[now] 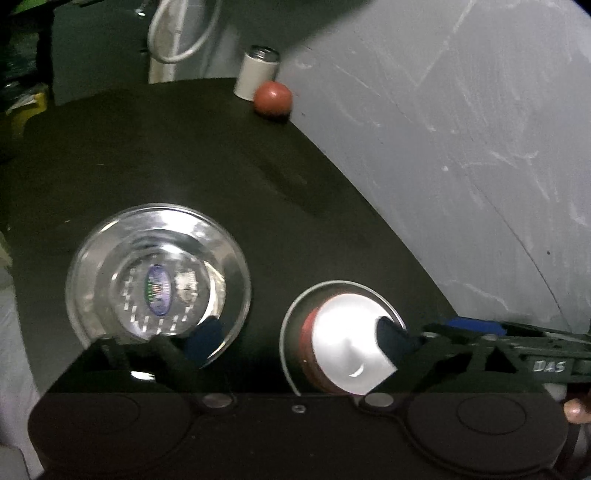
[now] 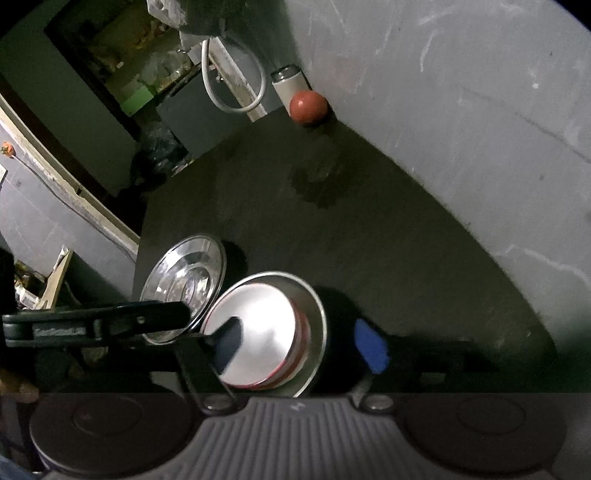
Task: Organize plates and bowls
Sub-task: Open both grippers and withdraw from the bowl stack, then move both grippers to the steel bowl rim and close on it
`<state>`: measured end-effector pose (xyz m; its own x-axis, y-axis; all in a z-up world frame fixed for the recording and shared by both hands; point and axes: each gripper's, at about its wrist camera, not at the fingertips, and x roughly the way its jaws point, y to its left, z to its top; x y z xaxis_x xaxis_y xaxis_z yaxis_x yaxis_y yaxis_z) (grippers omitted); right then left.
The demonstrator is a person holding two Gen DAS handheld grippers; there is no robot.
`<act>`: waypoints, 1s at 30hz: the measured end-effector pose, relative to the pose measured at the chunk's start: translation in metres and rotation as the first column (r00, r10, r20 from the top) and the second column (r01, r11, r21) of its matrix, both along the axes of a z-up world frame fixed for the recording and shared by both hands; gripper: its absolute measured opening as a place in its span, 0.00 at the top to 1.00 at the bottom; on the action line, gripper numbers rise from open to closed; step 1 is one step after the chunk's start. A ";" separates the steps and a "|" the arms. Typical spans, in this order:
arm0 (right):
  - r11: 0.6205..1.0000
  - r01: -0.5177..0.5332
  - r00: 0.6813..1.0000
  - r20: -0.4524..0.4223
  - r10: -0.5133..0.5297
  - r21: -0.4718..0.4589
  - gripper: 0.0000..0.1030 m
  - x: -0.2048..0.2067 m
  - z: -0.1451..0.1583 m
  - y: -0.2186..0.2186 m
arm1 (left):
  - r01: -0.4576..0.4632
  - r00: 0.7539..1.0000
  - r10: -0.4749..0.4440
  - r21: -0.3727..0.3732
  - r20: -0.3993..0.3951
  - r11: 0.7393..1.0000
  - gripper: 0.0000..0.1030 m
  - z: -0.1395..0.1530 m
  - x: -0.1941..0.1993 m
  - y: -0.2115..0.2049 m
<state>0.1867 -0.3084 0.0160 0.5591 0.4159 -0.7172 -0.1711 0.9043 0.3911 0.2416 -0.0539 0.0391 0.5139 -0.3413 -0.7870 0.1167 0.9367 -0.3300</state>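
A shiny steel plate (image 1: 159,277) lies on the dark table (image 1: 258,177); it also shows in the right wrist view (image 2: 184,280). Beside it stands a steel bowl (image 1: 343,339) with a red band inside, also in the right wrist view (image 2: 266,332). My left gripper (image 1: 295,339) is open, one finger over the plate's near rim, the other at the bowl's right rim. My right gripper (image 2: 299,343) is open and straddles the bowl: one finger inside it, the blue-padded finger (image 2: 371,345) outside its right wall.
A red ball (image 1: 273,98) and a white cylinder (image 1: 256,72) stand at the table's far corner by the grey wall (image 1: 461,129). A white cable loop (image 1: 181,33) hangs behind. The table's left edge (image 2: 142,236) drops off to cluttered floor.
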 end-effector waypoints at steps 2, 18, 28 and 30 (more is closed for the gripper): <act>1.000 0.006 1.000 0.010 -0.006 -0.004 0.07 0.001 0.004 -0.004 | -0.025 1.000 0.025 0.000 -0.001 1.000 0.01 0.000 -0.004 0.005; 0.972 0.009 0.998 -0.061 -0.024 -0.236 0.00 0.011 -0.015 -0.009 | -0.171 0.976 0.184 0.109 -0.121 0.979 0.01 -0.045 -0.021 0.006; 0.940 -0.072 0.997 -0.062 0.054 -0.335 0.00 0.017 -0.025 0.007 | -0.187 0.970 0.205 0.136 -0.128 0.973 0.01 -0.056 -0.021 -0.001; 0.938 -0.081 0.996 -0.058 0.066 -0.337 0.00 0.019 -0.026 0.008 | -0.189 0.970 0.208 0.148 -0.127 0.971 0.01 -0.056 -0.019 -0.004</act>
